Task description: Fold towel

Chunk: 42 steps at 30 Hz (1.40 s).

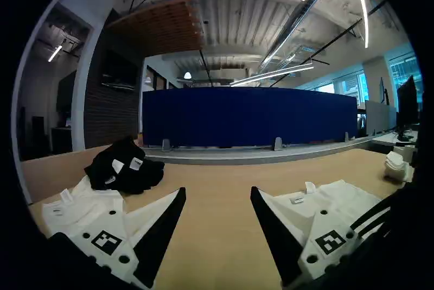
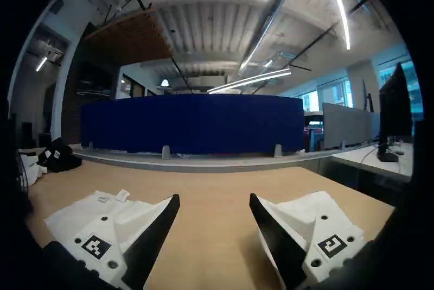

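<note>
Towel: I take the black crumpled heap with white tags to be it. It lies on the counter, ahead and left of my left claw. I expect it to be soft, light and limp, sagging when lifted. The corners are buried in the heap, so I would pinch an outer edge and shake it out. The left claw is wide open and empty, and the right claw likewise.
</note>
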Motion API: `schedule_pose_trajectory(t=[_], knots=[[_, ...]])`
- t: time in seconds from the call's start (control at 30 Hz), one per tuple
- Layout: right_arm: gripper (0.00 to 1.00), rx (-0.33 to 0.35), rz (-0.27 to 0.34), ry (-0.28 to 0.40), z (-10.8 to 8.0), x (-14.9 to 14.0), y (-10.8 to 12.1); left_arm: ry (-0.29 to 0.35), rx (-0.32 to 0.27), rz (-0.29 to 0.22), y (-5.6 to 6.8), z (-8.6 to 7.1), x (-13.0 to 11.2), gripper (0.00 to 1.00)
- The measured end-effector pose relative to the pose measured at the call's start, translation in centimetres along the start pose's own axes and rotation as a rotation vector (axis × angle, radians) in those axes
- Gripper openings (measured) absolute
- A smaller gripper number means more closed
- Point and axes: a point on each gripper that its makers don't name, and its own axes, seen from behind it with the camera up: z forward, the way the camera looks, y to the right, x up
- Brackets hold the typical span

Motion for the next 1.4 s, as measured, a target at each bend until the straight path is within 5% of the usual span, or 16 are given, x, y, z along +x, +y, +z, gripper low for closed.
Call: schedule_pose_trajectory(t=[0.37,1.1,1.4], knots=[[1.0,-0.02,0.021,0.006,-0.6,2.3,0.7,-0.004,0.004,-0.027,-0.1,0.2,1.9,0.88],[1.0,-0.039,-0.02,0.017,-2.5,19.0,0.3,0.006,-0.032,-0.002,0.1,-0.1,19.2,0.88],[1.0,-0.046,-0.04,0.036,-2.3,23.9,0.5,-0.014,-0.044,0.001,0.3,-0.3,23.1,0.88]])
